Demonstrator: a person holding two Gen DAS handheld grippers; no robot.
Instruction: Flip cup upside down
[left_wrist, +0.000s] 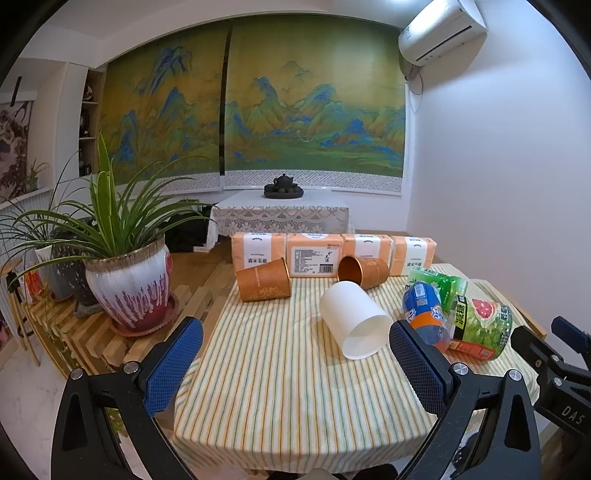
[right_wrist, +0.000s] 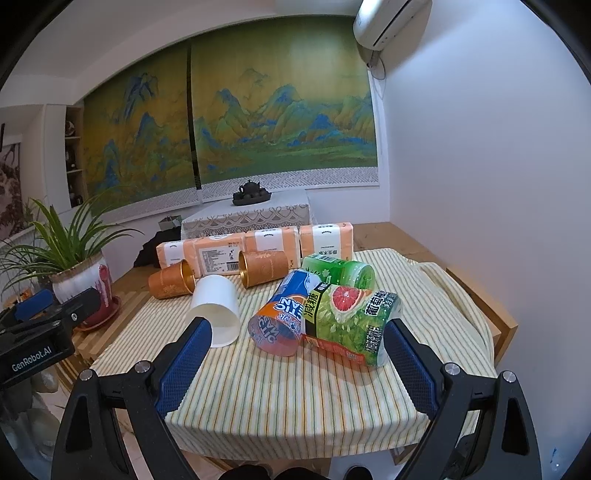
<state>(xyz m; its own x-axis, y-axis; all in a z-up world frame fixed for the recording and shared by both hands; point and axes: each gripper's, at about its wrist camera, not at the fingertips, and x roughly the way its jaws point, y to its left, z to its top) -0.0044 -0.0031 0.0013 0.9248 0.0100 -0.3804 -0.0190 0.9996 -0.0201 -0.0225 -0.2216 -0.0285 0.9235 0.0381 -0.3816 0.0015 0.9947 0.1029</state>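
White cup (left_wrist: 354, 319) on its side, ahead of two wide-open, empty grippers.

The cup is seen right of centre in the left view, its mouth turned toward the lower right, its axis slanting up-left; the left gripper (left_wrist: 295, 363) is judged nearer than the right gripper (right_wrist: 297, 363). It rests on a striped cloth (left_wrist: 280, 387), beside bottles (right_wrist: 325, 314), in a room with a landscape mural.

Three paper cups lie on the striped tablecloth (left_wrist: 280, 387): one plain white paper cup (left_wrist: 354, 320) and two orange patterned paper cups (left_wrist: 263, 284) (left_wrist: 364, 271). Three plastic drink bottles lie beside them: a blue-and-orange labelled bottle (right_wrist: 284, 314), a green bottle (right_wrist: 338, 271) and a grapefruit-labelled green bottle (right_wrist: 351, 321). Four orange-and-white tissue packs (left_wrist: 258, 249) (left_wrist: 314, 254) (left_wrist: 367, 245) (left_wrist: 413, 253) stand in a row behind.
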